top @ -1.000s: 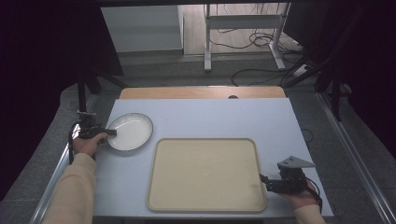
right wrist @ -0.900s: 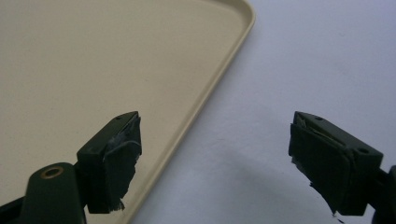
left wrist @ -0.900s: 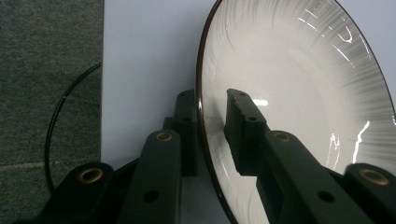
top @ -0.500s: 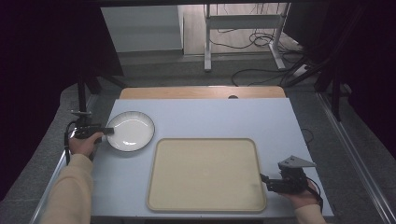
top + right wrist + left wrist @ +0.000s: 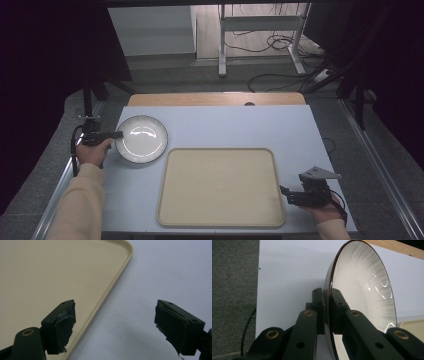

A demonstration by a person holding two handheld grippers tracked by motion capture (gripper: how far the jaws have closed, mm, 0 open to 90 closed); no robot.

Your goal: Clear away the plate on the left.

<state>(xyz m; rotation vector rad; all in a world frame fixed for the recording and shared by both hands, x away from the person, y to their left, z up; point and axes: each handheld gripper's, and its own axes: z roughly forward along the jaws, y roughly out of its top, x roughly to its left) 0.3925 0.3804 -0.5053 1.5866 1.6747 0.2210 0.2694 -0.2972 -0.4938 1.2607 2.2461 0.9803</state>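
- Black jaws of the left gripper (image 5: 327,312) are clamped on the rim of the round white dark-rimmed ceramic plate (image 5: 141,138), which is held at the table's left.
- Black jaws of the right gripper (image 5: 115,327) are spread, one over the rectangular beige plastic tray (image 5: 220,186).
- Nothing is seen between plate and tray on the pale blue table (image 5: 240,125).

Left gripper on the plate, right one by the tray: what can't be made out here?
- Plate underside: left gripper view, hidden by its own rim.
- Whether the plate is lifted off the table: high view, too small.
- Right gripper and tray: right gripper view, tray cut off by edges.
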